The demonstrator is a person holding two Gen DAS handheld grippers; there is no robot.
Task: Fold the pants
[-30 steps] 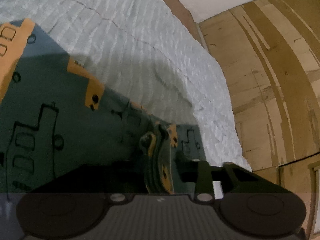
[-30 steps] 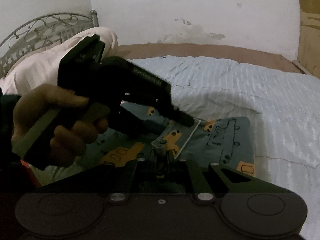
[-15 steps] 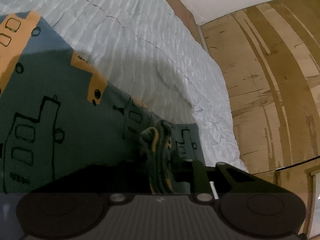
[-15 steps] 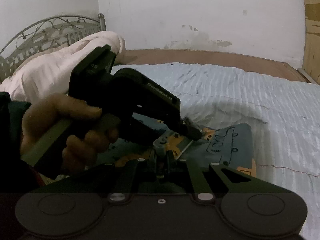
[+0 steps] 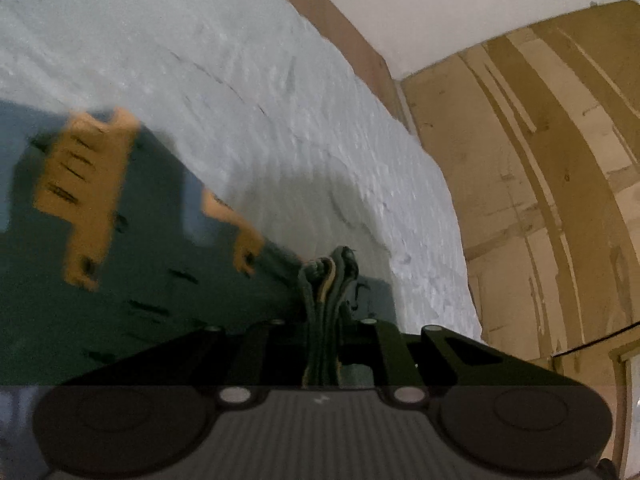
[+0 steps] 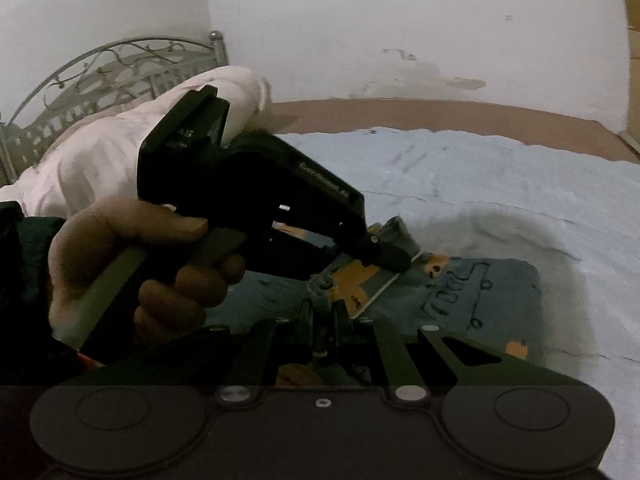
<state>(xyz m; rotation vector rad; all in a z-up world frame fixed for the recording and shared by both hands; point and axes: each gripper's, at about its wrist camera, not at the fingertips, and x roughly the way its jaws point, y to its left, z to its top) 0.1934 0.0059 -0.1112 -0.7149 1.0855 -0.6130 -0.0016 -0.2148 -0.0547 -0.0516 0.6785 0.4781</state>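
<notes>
Since the earlier frames, both grippers have lifted the pants (image 6: pixel 480 300) edge off the bedspread (image 6: pixel 500 184). On my left, the left gripper (image 5: pixel 326 280) has just been closing and pinches bunched layers. Beside it, the right gripper (image 6: pixel 322 300) pinches the same hem. Risk: a thin layer slipping from the left pinch, dropping one corner and skewing the fold.

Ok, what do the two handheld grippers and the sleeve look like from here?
Both are matte black. The left gripper has a boxy block on top with a pale "45", small pale lettering down its sloping side, an olive-grey handle and blunt rounded fingertips. The right gripper shows only slim black fingers, angled linkage arms with triangular cut-outs, silver screws and a wide base with two round discs. The sleeve is dark green.
</notes>
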